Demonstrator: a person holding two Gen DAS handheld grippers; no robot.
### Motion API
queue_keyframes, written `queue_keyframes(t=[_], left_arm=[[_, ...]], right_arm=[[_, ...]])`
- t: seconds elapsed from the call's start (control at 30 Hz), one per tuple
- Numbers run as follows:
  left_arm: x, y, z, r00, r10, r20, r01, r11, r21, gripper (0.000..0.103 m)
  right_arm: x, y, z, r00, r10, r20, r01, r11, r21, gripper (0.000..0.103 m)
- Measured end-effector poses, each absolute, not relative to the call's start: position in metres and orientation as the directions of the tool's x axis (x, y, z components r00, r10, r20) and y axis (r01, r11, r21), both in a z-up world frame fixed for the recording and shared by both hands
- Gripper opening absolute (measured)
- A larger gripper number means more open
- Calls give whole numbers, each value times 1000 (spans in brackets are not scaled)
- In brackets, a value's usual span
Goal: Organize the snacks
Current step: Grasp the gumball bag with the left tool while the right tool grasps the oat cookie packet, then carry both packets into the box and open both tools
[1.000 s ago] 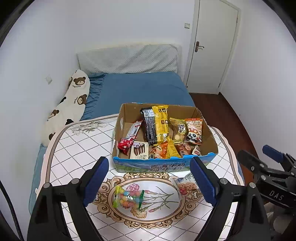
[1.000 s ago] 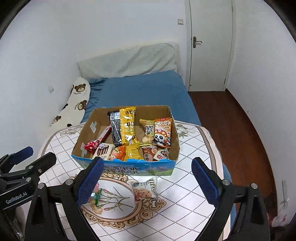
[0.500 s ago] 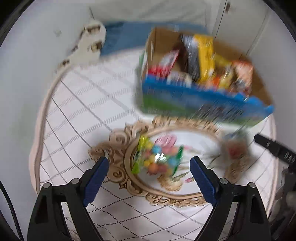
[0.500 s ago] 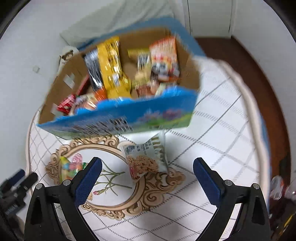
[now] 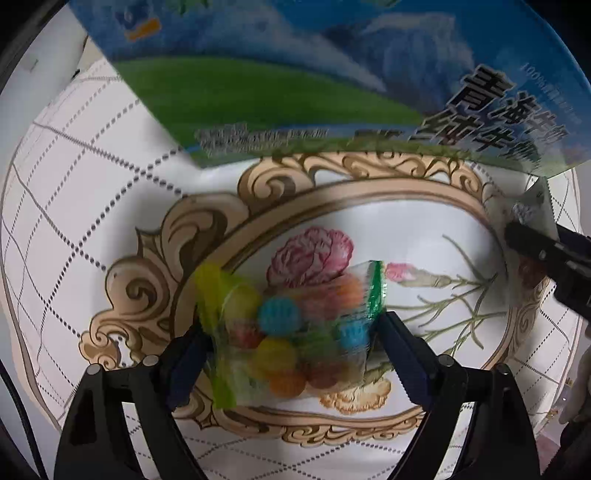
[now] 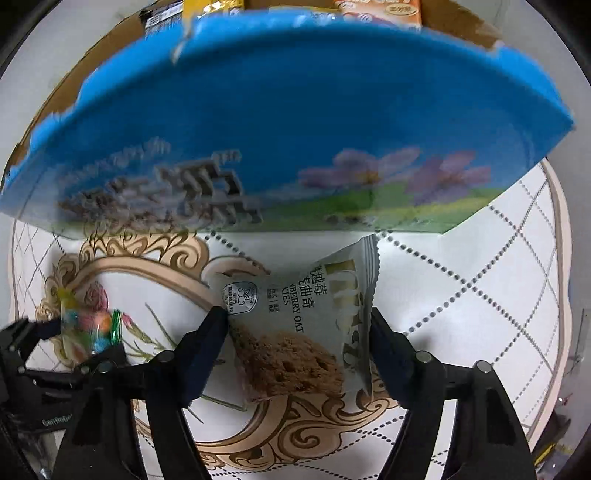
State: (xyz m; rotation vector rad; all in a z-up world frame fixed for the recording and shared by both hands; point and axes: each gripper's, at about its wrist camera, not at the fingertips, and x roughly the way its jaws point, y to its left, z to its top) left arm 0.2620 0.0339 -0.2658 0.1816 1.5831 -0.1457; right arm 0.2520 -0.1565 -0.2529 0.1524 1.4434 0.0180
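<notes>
A clear bag of coloured candies [image 5: 277, 317] lies on the flower print of the tablecloth. My left gripper [image 5: 293, 325] points down over it, jaws closing, and its pads meet the bag's yellow and green ends. A grey oat cookie pack [image 6: 295, 350] lies just in front of the blue snack box [image 6: 277, 129]. My right gripper [image 6: 295, 317] is over it with jaws closing and pads pressing the pack's two side edges. In the right wrist view the candy bag [image 6: 88, 325] shows at the left. In the left wrist view the cookie pack [image 5: 532, 210] shows at the right.
The cardboard box [image 5: 258, 92] stands close behind both grippers and fills the top of each view; snack packets [image 6: 376, 7] stick up inside it. The white checked tablecloth [image 5: 92, 221] spreads left, and the table's rim [image 6: 557, 258] curves at the right.
Both grippers have dropped from high above the table to just over it and tipped downward. Their jaws have narrowed, the left around the candy bag and the right around the cookie pack.
</notes>
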Motion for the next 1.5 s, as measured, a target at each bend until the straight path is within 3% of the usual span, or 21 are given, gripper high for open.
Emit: queue_keyframes(t=[0.03, 0.07, 0.17, 0.47, 0.63, 0.8, 0.97, 1.13, 1.5], left_arm=[[259, 32, -264, -3, 24, -1000, 212, 977, 23, 80], [257, 31, -262, 8, 24, -1000, 210, 977, 25, 67], [250, 29, -256, 22, 21, -1000, 194, 981, 25, 60], [200, 33, -235, -5, -85, -996, 120, 989, -85, 60], [188, 22, -183, 53, -187, -981, 123, 976, -179, 60], [211, 3, -108, 168, -285, -944, 168, 952, -258, 60], [288, -3, -67, 241, -276, -930, 204, 952, -230, 60], [373, -12, -87, 208, -221, -953, 181, 966, -184, 60], [463, -16, -182, 24, -96, -995, 130, 987, -92, 60]], right_arm=[[250, -155, -253, 136, 98, -986, 68, 992, 108, 69], [248, -153, -252, 143, 92, -985, 58, 993, 101, 67], [242, -150, -248, 158, 85, -984, 37, 995, 92, 62], [197, -145, -229, 178, 170, -969, 34, 983, 179, 58], [175, -142, -203, 213, 259, -942, 44, 961, 274, 58], [184, -156, -145, 310, 318, -896, 32, 939, 344, 58], [213, -172, -86, 426, 328, -843, 11, 930, 368, 58], [279, -187, -66, 472, 255, -844, 19, 954, 299, 58], [391, -200, -140, 332, 216, -918, 127, 954, 271, 58]])
